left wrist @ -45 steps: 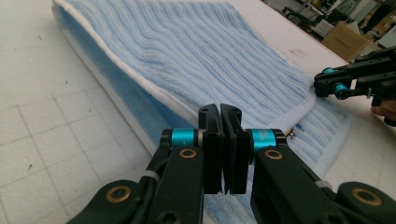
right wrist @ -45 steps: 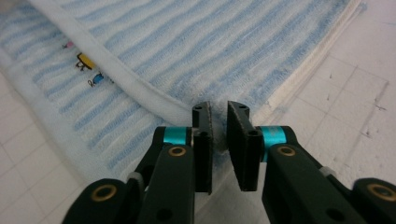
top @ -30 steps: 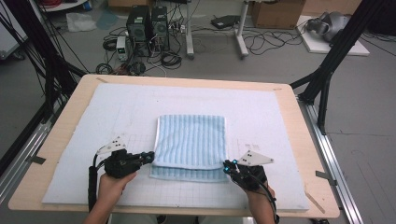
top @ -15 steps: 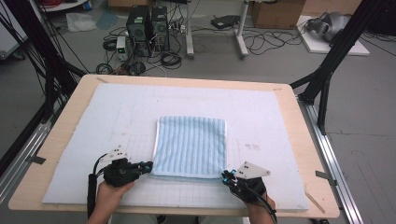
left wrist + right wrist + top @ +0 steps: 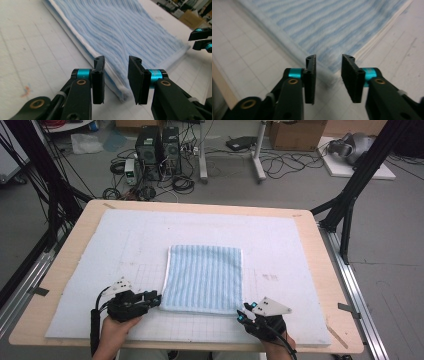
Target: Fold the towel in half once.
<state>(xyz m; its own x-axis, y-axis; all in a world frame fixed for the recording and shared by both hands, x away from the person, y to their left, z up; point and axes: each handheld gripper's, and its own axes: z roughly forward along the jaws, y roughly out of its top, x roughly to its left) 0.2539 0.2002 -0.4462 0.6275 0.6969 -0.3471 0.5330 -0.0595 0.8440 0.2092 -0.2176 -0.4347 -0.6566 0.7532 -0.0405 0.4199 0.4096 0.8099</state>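
At the left of the high view, the left gripper (image 5: 156, 298) lies low over the white mat (image 5: 90, 255), held by the person's left hand (image 5: 112, 332) that comes in from the bottom edge. Its tip points rightward at the near left corner of the blue striped towel (image 5: 204, 277). In the left gripper view its 2 jaws stand apart and have just been opening; the towel's folded corner (image 5: 120, 87) lies in the gap between them, and the pads do not press on it.

The towel lies folded flat in the middle of the mat, nearer the person's side, its stripes running away from the person and its edges roughly square to the printed grid.

At the towel's near right corner sits the right gripper (image 5: 241, 314), held by the right hand (image 5: 272, 332), its grey plate (image 5: 270, 306) on top. In the right gripper view its 2 jaws are also parted and have just been opening; the towel's corner (image 5: 332, 66) lies just ahead of the gap, with the bare mat between the pads.

The mat rests on the wooden table (image 5: 330, 270).
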